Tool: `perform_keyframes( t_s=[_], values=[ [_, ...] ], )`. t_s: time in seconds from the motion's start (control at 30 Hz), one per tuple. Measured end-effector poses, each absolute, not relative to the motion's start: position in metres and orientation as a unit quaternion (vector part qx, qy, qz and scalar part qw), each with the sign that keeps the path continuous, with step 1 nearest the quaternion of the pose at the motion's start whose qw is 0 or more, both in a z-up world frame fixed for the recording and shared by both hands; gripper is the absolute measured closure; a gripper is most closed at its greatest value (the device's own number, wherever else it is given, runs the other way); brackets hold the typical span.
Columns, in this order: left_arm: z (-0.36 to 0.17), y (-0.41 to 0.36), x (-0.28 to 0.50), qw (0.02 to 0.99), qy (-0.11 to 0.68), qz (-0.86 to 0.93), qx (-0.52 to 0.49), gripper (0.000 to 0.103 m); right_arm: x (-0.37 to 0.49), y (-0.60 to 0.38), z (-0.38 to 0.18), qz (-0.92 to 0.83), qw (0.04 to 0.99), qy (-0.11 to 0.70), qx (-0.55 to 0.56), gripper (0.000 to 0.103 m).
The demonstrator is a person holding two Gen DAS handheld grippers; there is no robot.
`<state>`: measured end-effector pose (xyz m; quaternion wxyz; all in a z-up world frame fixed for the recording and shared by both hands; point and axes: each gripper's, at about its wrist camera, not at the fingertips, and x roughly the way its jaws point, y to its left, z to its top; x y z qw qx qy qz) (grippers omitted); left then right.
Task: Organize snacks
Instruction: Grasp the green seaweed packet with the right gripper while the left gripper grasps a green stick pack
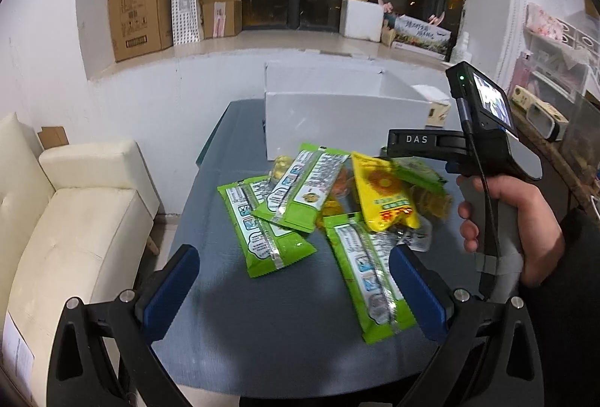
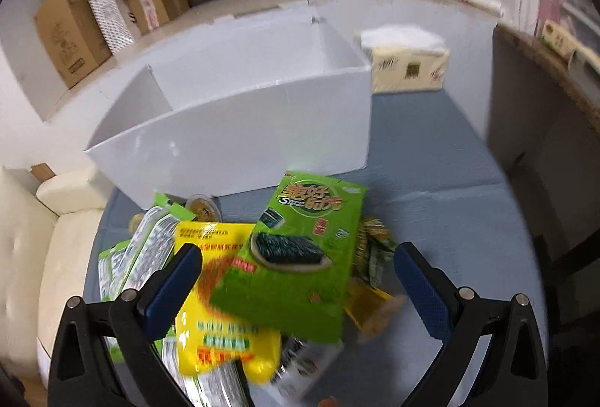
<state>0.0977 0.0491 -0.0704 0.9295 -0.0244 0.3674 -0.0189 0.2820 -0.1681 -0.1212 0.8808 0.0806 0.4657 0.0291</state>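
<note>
A pile of snack packets lies on the blue-grey table (image 1: 262, 339): three long green packets (image 1: 267, 227) (image 1: 304, 189) (image 1: 369, 276) and a yellow packet (image 1: 382, 199) over some small sweets. Behind the pile stands an open white box (image 1: 337, 114). My left gripper (image 1: 294, 291) hangs open over the near side of the table with nothing between its pads. My right gripper (image 2: 300, 287) is open just above a green seaweed packet (image 2: 300, 249), which rests on the yellow packet (image 2: 221, 317). Whether it touches the packet is blurred. The white box (image 2: 232, 129) shows no contents.
A hand (image 1: 525, 219) holds the right tool at the right of the pile. A tissue pack (image 2: 408, 69) sits right of the box. A cream sofa (image 1: 75, 219) stands left of the table, cardboard boxes (image 1: 138, 9) on the sill, a cluttered shelf (image 1: 555, 77) at right.
</note>
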Motion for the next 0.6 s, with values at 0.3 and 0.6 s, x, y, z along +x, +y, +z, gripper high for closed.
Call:
perform_keyframes(
  t_s=[0.3,0.6],
  values=[
    [-0.087,0.057,0.122,0.924,0.381,-0.017,-0.032,0.0,0.284,-0.158,-0.132,0.02,0.88,0.473,0.043,0.025],
    [-0.092,0.056,0.134,0.923,0.384,-0.023,-0.026,0.0,0.267,-0.161,-0.103,0.043,0.893,0.446,0.044,0.029]
  ],
)
